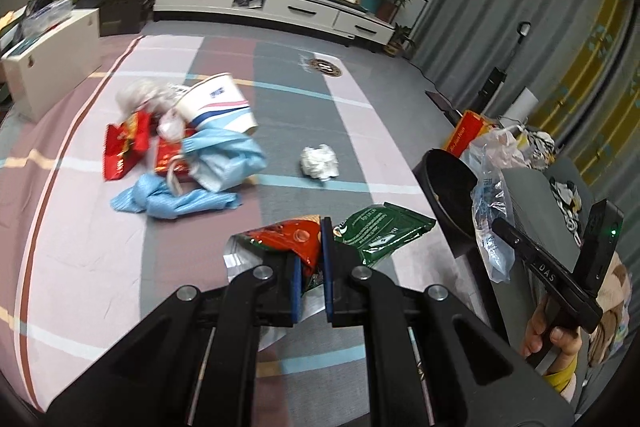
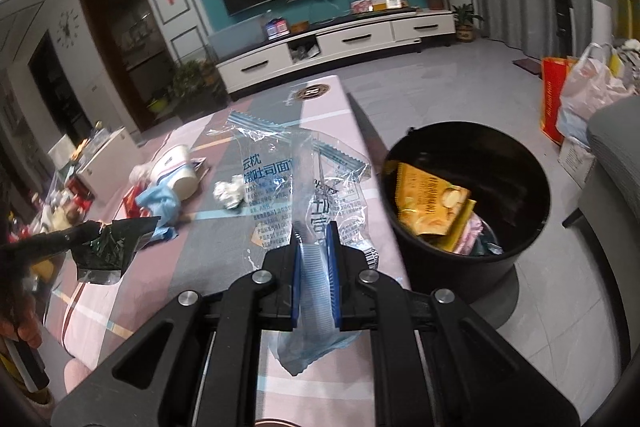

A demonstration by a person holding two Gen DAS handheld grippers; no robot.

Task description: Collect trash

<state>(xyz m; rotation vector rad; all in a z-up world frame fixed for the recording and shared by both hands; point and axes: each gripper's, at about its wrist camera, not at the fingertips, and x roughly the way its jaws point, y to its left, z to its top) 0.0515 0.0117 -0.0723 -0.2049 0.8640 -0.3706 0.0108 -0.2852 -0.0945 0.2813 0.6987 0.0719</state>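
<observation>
Left tongs [image 1: 310, 267] clamped on a red snack wrapper [image 1: 288, 239], w/ a green packet [image 1: 380, 231] sticking out right beside it. Right tongs [image 2: 316, 259] clamped on a clear plastic bag w/ blue print [image 2: 300, 179], held up over the worktop [image 2: 320, 107] edge, near the black bin [image 2: 464, 195]. Bin already has a yellow packet [image 2: 430, 203] + other bits in it. Still on the worktop: paper cup [image 1: 218, 103], blue cloth [image 1: 176, 201], red packets [image 1: 124, 147], crumpled tissue [image 1: 320, 163]
</observation>
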